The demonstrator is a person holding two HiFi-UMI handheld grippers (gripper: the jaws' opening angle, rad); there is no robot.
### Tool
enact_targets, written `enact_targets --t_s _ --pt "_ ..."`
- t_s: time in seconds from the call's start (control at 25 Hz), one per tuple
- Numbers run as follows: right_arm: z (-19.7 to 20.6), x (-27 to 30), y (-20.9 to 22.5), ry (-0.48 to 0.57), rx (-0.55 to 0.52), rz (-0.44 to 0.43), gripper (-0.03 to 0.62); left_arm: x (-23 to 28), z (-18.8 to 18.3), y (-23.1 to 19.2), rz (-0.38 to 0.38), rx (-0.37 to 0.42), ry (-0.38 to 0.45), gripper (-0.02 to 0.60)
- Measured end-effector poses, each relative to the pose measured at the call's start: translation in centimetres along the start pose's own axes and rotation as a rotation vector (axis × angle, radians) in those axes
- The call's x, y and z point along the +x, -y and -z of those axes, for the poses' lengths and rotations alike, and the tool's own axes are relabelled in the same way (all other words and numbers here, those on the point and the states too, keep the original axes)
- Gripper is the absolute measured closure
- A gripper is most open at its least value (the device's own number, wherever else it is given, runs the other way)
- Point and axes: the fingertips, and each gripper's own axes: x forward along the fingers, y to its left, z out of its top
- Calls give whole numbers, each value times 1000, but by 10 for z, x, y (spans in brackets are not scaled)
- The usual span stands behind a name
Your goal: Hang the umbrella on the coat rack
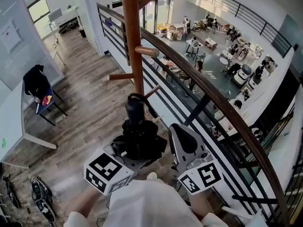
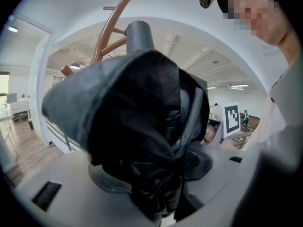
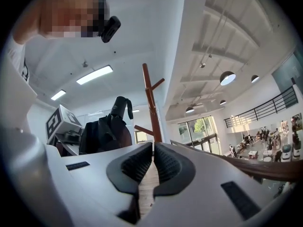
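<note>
A folded black umbrella (image 1: 138, 135) stands upright in my left gripper (image 1: 132, 157), which is shut on its bunched canopy. Its dark handle (image 1: 134, 109), with a strap loop, points up just in front of the wooden coat rack (image 1: 133, 41), below the pegs. In the left gripper view the black fabric (image 2: 142, 126) fills the space between the pads (image 2: 198, 161), and the rack (image 2: 111, 27) shows behind the handle. My right gripper (image 1: 178, 129) hovers to the right of the umbrella, shut and empty. In the right gripper view its tips (image 3: 152, 148) meet, with the umbrella (image 3: 106, 131) left of the rack (image 3: 151, 103).
A dark railing with a wooden handrail (image 1: 213, 93) runs diagonally right behind the rack, with an atrium of desks and people below. On the left stand a white table (image 1: 14, 126) and a chair with a black jacket (image 1: 38, 86). Shoes (image 1: 38, 197) lie at lower left.
</note>
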Motion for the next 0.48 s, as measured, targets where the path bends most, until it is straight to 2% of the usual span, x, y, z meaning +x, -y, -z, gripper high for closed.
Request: enact_targets --t_s 0.48 --pt "-38 20 -14 47 -55 -32 556 -15 -39 -5 -18 88 22 311"
